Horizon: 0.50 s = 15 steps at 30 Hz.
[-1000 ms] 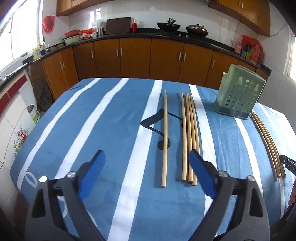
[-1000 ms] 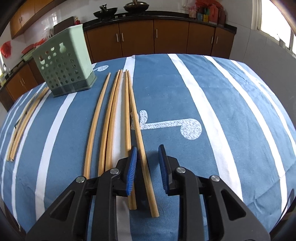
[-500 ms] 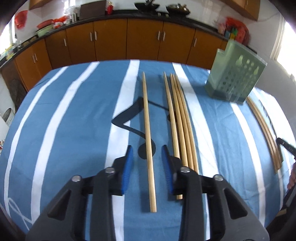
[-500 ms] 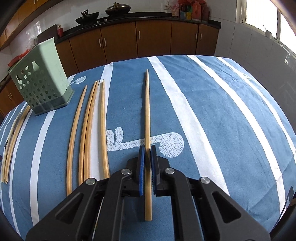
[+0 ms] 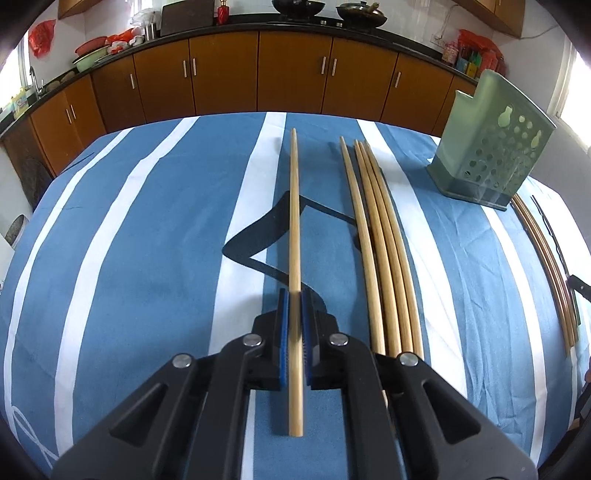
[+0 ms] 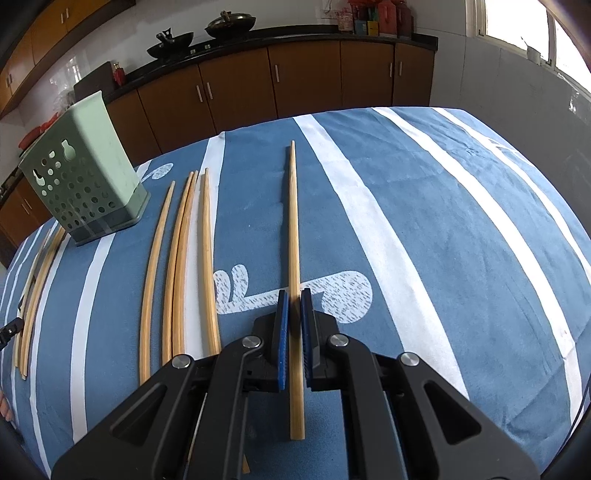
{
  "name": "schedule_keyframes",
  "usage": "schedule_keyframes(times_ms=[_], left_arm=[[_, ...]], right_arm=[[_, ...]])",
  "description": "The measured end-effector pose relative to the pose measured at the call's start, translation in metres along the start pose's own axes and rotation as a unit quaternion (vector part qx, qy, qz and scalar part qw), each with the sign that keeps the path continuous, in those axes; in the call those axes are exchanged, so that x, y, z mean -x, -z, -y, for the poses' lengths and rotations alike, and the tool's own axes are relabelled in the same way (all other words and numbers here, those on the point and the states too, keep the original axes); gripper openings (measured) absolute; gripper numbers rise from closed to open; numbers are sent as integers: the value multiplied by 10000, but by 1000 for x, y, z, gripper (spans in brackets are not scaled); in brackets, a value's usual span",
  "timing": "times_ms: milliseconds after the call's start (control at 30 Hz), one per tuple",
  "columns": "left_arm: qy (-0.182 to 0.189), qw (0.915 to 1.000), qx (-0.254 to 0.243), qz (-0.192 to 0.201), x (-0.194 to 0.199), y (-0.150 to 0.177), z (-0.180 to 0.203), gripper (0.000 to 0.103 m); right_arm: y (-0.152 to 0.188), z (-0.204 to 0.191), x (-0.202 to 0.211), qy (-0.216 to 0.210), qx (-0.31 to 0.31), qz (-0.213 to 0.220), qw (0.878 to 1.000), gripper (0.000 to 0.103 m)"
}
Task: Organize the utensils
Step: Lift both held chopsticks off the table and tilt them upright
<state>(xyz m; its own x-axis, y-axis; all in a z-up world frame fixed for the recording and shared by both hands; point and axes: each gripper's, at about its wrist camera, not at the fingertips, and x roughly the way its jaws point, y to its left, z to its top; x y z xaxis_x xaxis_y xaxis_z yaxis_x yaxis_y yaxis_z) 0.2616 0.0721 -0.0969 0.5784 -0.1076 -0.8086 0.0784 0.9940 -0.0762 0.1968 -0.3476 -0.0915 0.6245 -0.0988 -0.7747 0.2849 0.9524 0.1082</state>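
Note:
My left gripper (image 5: 294, 295) is shut on a long wooden chopstick (image 5: 294, 206) that points straight ahead, lifted above the blue striped tablecloth (image 5: 129, 240). My right gripper (image 6: 294, 295) is shut on another wooden chopstick (image 6: 292, 206), also lifted and pointing forward. A group of chopsticks (image 5: 380, 236) lies on the cloth right of my left gripper. Another group (image 6: 184, 258) lies left of my right gripper. The green perforated utensil holder (image 5: 491, 147) stands upright at the far right in the left view and at the far left in the right view (image 6: 85, 173).
More chopsticks (image 5: 546, 258) lie beyond the holder near the table edge, also seen in the right view (image 6: 37, 280). Brown kitchen cabinets (image 5: 258, 70) and a counter with woks run behind the table. A window (image 6: 517, 29) is at the right.
Both grippers closed on one chopstick each and raised it off the cloth. The left went from wide open to shut; the right tightened from half shut.

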Motion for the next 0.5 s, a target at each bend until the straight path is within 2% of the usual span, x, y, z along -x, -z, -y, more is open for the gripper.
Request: schedule_keyframes(times_ms=[367,500], left_arm=[[18,9998,-7,199,10,17,3,9],[34,9998,34,210,13,21,3,10]], right_arm=[[4,-4,3,-3,43,-18,10000,8],[6,-8,5,123,149,-22,9998,8]])
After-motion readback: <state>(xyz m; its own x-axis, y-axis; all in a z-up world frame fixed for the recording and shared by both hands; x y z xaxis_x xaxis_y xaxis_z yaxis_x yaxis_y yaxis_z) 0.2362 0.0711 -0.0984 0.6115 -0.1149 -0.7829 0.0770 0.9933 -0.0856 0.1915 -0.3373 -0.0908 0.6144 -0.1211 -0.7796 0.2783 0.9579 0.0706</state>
